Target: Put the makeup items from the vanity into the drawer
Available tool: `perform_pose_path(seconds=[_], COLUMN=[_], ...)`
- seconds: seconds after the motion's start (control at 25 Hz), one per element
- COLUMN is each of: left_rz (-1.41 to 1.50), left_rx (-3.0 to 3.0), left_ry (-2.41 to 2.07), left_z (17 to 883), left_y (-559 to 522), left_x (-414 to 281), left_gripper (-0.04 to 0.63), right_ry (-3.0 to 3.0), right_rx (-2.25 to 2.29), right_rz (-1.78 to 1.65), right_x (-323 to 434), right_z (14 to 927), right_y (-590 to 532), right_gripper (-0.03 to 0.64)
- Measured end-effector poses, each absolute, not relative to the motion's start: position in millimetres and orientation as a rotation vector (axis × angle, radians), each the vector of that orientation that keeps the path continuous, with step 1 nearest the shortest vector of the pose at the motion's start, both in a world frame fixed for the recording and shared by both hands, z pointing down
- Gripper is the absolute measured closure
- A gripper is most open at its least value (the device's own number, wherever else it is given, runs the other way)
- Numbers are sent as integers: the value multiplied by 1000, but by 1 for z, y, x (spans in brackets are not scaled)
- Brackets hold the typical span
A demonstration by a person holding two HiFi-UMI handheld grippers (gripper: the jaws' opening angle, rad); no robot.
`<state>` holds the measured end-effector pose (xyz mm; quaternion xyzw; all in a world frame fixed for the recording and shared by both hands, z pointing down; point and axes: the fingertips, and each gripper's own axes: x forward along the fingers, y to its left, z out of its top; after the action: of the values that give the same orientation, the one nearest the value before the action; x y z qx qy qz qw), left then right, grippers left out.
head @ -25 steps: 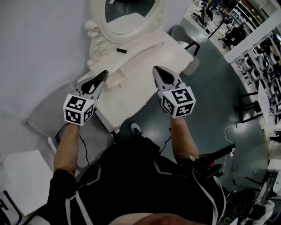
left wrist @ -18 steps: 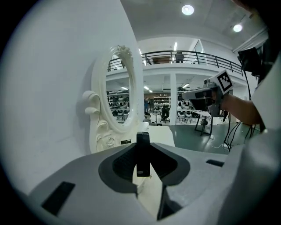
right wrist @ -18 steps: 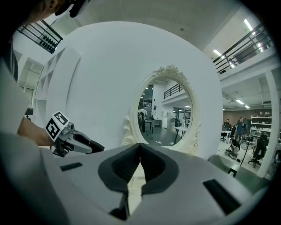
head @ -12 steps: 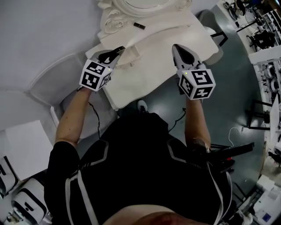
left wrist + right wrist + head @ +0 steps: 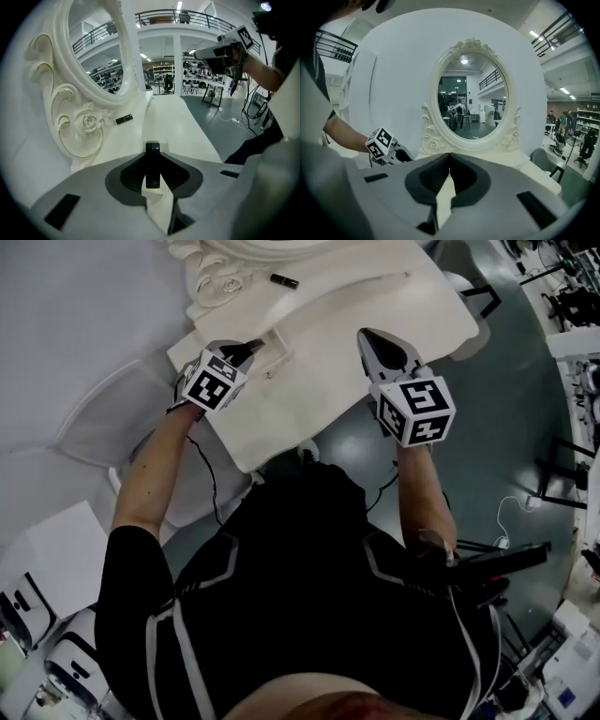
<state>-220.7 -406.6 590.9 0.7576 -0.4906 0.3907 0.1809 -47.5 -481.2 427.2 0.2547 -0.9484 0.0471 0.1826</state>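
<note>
The white vanity [image 5: 375,296] with an oval mirror [image 5: 471,96] stands in front of me. My left gripper [image 5: 251,346] hovers over the vanity's left side, just beside a small pulled-out drawer [image 5: 278,352]. In the left gripper view its jaws [image 5: 152,157] are shut on a short black makeup tube [image 5: 152,149]. A second black tube [image 5: 284,281] lies at the foot of the mirror frame, also seen as the black tube [image 5: 123,119] beyond the jaws. My right gripper [image 5: 367,336] hangs above the vanity's middle, shut and empty, its jaws [image 5: 450,155] pointing at the mirror.
A carved rose scroll [image 5: 89,123] of the mirror frame rises left of the lying tube. A white chair [image 5: 103,423] stands left of the vanity and a grey seat [image 5: 464,287] at its far right. Cables [image 5: 511,512] run over the dark floor.
The head view has swung, so the vanity sits higher in the picture. My left gripper has drawn a little closer to the small drawer, still holding the tube. The right gripper stays over the tabletop.
</note>
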Motion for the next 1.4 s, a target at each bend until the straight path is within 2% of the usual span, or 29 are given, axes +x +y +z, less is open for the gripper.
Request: perform_pose_path(seconds=[0.64,1.4], left_rz=[1357,1448], left_rx=[2040,2030], left_ry=[-1071,-960], left_z=[667,687], left_y=[-430,-444], left_x=[-205,-192], left_gripper=[502,500], right_ry=[-2636,-2617], right_rx=[743,777], right_rz=[220,278], right_x=[-23,-5], right_z=[466,484], right_y=[-515,-524], right_gripper=[612,612])
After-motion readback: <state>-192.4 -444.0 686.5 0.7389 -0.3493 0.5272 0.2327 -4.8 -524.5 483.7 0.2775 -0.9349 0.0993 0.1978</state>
